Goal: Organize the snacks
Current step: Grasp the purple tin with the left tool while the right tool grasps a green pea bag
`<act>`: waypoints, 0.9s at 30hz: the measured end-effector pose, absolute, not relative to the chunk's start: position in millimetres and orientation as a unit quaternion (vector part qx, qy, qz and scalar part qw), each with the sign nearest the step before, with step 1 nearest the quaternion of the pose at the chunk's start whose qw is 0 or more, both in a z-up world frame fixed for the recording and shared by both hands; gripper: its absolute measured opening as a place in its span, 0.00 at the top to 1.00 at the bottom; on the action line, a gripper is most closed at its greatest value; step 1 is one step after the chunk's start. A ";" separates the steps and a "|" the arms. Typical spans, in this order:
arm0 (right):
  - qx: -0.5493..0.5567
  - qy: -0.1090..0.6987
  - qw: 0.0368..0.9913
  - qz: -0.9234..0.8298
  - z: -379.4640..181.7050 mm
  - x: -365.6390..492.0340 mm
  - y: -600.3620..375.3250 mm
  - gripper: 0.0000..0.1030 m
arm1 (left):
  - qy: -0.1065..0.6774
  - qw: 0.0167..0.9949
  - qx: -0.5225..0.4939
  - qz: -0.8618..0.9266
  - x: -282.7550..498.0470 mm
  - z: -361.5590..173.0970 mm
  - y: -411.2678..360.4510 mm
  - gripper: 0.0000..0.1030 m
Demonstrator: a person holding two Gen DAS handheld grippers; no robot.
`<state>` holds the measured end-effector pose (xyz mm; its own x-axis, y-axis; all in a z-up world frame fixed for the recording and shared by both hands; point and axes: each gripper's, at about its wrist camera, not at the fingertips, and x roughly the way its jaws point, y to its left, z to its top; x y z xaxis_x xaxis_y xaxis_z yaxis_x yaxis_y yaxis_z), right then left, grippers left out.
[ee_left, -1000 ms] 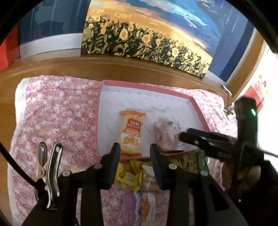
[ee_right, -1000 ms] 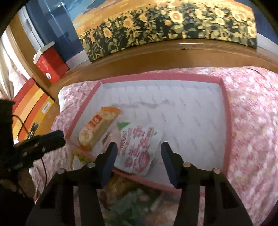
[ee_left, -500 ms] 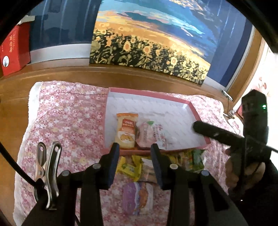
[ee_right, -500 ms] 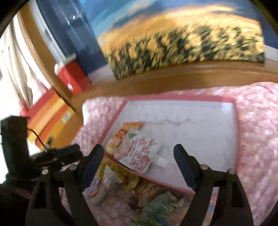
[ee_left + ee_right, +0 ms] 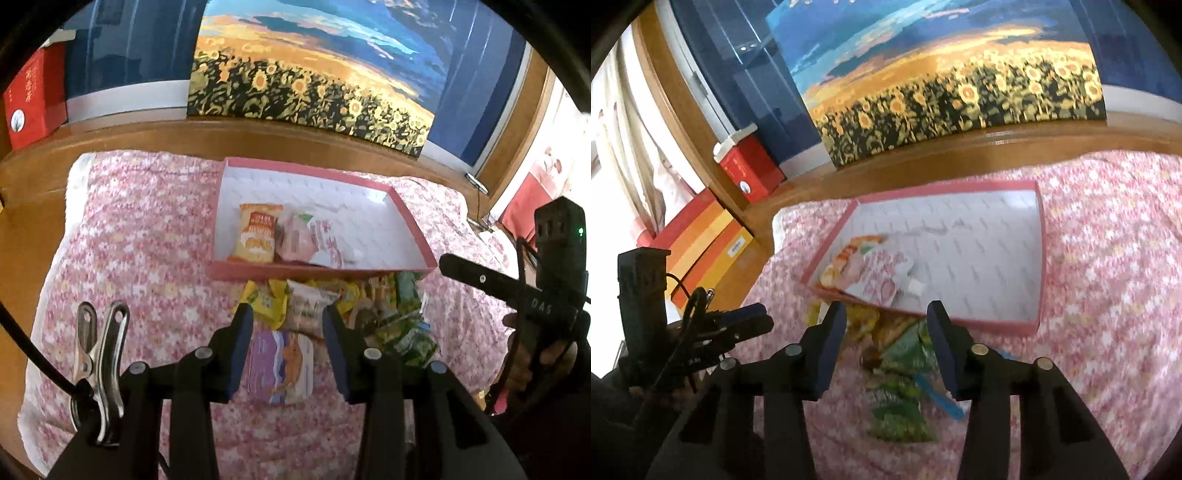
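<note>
Left wrist view: left gripper (image 5: 288, 314) at lower centre, jaws opening, nothing between pads, hovering over purple packet (image 5: 282, 365). Loose snack pile (image 5: 340, 306) on floral cloth (image 5: 140, 240), just below pink tray (image 5: 321, 275). Inside tray, lower left: orange packet (image 5: 258, 234) touching pink packet (image 5: 306, 240).

Right wrist view (blurred): right gripper (image 5: 886, 321) at lower centre, jaws closing, empty, above green packets (image 5: 901, 391). Tray sits mid-frame; left gripper at left edge.
</note>
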<state>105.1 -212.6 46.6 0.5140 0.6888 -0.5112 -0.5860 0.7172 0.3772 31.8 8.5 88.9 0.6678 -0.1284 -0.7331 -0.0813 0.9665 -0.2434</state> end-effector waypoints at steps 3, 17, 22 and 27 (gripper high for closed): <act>0.074 0.342 0.865 0.360 37.9 99.2 -216.7 0.54 | 0.412 0.901 -0.136 -0.013 25.0 82.6 7.7 0.59; 0.005 0.422 0.859 0.289 -8.0 69.4 -239.3 0.54 | 0.469 0.864 -0.180 -0.021 -3.8 36.0 -3.1 0.58; 0.000 0.437 0.855 0.280 -17.7 69.8 -238.6 0.62 | 0.453 0.877 -0.158 -0.011 -1.5 45.7 -4.9 0.58; 0.014 0.403 0.869 0.289 -1.1 67.7 -242.6 0.67 | 0.420 0.899 -0.119 0.002 14.5 56.4 -6.8 0.21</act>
